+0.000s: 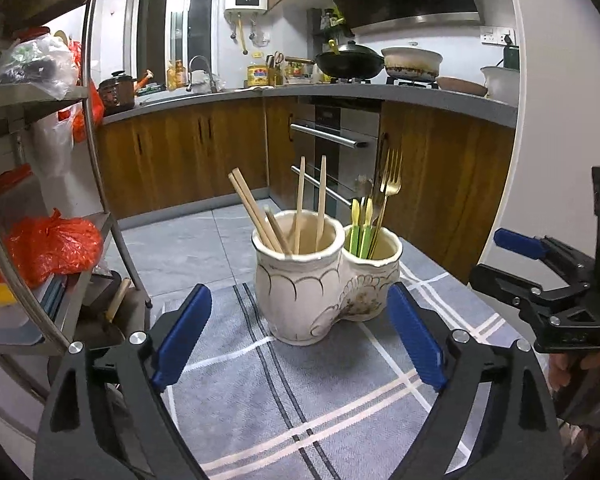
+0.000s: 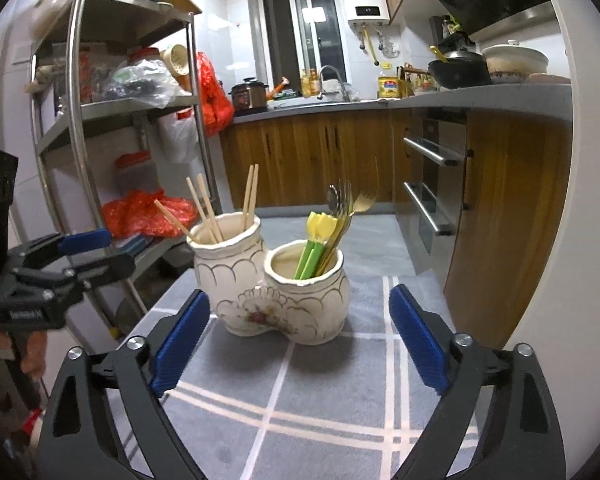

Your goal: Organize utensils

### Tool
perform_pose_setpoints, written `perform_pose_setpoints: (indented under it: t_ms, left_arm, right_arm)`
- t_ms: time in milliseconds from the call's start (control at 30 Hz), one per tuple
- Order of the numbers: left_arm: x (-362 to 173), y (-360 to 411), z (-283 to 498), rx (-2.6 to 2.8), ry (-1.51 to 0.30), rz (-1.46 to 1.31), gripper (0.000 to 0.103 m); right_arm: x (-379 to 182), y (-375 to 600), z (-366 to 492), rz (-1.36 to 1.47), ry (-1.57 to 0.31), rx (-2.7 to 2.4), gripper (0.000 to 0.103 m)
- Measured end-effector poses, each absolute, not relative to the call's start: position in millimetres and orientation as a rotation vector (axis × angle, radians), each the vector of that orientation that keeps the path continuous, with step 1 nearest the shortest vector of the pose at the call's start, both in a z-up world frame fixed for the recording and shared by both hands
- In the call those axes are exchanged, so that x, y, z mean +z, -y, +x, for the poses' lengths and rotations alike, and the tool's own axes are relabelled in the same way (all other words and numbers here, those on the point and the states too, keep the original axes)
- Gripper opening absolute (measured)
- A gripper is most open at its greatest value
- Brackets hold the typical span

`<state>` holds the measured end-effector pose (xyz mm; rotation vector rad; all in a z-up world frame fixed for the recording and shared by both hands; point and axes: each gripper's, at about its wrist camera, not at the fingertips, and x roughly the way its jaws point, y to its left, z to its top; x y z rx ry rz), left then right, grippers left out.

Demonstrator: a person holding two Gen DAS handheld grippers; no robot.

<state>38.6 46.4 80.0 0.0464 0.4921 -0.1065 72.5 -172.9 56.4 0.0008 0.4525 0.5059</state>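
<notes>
- Left claw [image 1: 300, 336]: jaws spread wide, nothing between the blue pads [image 1: 184, 336]. The pads touch no object.
- Right claw [image 2: 300, 336]: jaws spread wide, empty. Its blue pads [image 2: 418, 338] stand clear of everything.
- Holder [image 1: 324, 276]: a cream ceramic twin-pot unit, upright on the cloth [image 1: 260, 400], just ahead of the left claw and between the lines of its two fingers. Seen from the right claw, it sits ahead and slightly toward that claw's left finger.
- Chopsticks [image 1: 256, 212]: in the taller pot, which is the one on the left as seen from either claw. They lean at mixed angles, tips above the rim.
- Fork [image 1: 390, 184]: gold, tines up, in the shorter pot, the one on the right as seen from either claw.
- Green sticks [image 2: 314, 244]: yellow-tipped, in the same shorter pot, beside the fork. A spoon [image 2: 334, 196] rises behind them.
- Cloth: grey with white and dark stripes, lying flat under both claws and the holder.
- Right claw seen from the left claw: at the far right edge, beside and apart from the holder, with a hand [image 1: 572, 372] on its grip.
- Left claw seen from the right claw: at the far left edge, well apart from the holder.
- Rack [image 2: 112, 104]: metal shelving beyond the left claw, loaded with bags and jars.
</notes>
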Motion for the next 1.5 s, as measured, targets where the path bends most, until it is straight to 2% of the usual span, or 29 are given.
perform_pose_setpoints:
  t_ms: [100, 267, 1500]
  left_arm:
    - [75, -45, 31, -0.086, -0.448, 0.04, 0.098]
    - [73, -39, 21, -0.075, -0.399, 0.042, 0.097]
    - [61, -55, 23, -0.027, -0.411, -0.005, 0.097]
  right_arm:
    - [57, 173, 69, -0.005, -0.43, 0.5, 0.096]
    - [55, 175, 67, 0.011, -0.416, 0.491, 0.098]
    - [46, 173, 64, 0.004, -0.426, 0.49, 0.098]
